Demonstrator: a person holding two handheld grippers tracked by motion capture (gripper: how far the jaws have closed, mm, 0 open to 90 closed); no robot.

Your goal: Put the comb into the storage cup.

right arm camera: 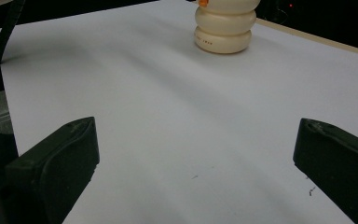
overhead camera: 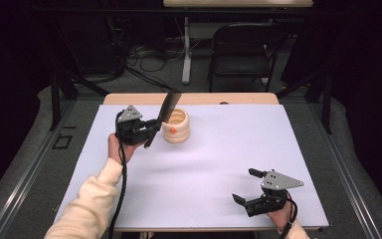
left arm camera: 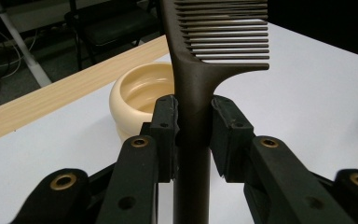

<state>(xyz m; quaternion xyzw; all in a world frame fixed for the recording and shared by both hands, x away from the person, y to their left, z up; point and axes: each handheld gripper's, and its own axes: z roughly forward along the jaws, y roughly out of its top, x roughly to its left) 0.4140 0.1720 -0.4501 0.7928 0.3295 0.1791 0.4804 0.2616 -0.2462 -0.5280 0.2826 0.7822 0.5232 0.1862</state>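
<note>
**Comb clamped in left gripper, next to the cup**

High view: my left gripper sits in the upper left of the frame, w/ its fingers closed tight on the handle of a dark comb. The comb tilts up and to the right, teeth end highest, just above the left rim of the cream cup. I can't tell from here whether comb and cup touch. The cup is ribbed w/ a small orange mark on its side, and stands on the white desk at upper centre.

Left gripper view: the fingers press on both sides of the comb handle at centre frame. The handle runs straight up between them; the teeth spread to the right at the top of the frame. The cup is left of centre, behind the fingers, w/ its open mouth visible. A wooden desk edge strip runs across the left side.

My right gripper is at the lower right of the high view, well apart from the cup and comb, resting low at the desk. Its fingers stand wide open, nothing btwn them.

Right gripper view: the two fingers are at the lower left and lower right corners, w/ bare white desk btwn them. The cup is at top centre, far off.
</note>
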